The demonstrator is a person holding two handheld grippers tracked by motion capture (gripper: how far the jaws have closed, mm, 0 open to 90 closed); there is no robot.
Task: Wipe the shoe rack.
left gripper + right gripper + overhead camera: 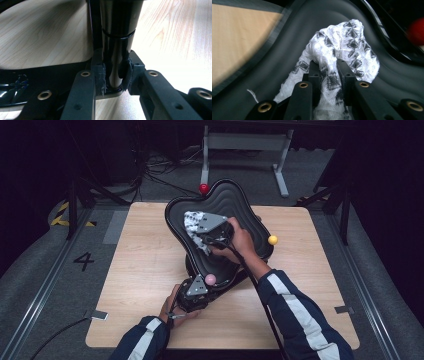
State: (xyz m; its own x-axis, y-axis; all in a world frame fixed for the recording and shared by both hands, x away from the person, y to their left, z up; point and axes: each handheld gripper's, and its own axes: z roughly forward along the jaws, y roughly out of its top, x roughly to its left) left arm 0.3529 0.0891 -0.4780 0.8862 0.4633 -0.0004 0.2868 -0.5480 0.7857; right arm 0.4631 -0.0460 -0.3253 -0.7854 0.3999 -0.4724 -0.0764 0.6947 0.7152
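Left tool [196, 289] sits at 6 o'clock on the light wood counter [140, 270]. In the left gripper view we see its jaws clamped on the glossy black post [116, 50] under the seat, pads pressing it from both sides; that post rises from a black base on the wood.

Right tool [202, 236] is up on the black wavy-moulded plastic seat shell [240, 205], which stands tipped on the counter, filling centre to 12 o'clock. Its jaws are nearly together, pinching a crumpled white cloth with black pattern [342, 50]. The cloth bunches past the jaw tips and rests against the shell's ribbed face, at about 10 o'clock of the shell in the high view [192, 222].

Red ball [203, 188] at the shell's 12 o'clock edge, yellow ball [272, 240] at its 3 o'clock edge, pink ball [210, 279] just beside our left tool. Both sleeves are dark blue with a white stripe.
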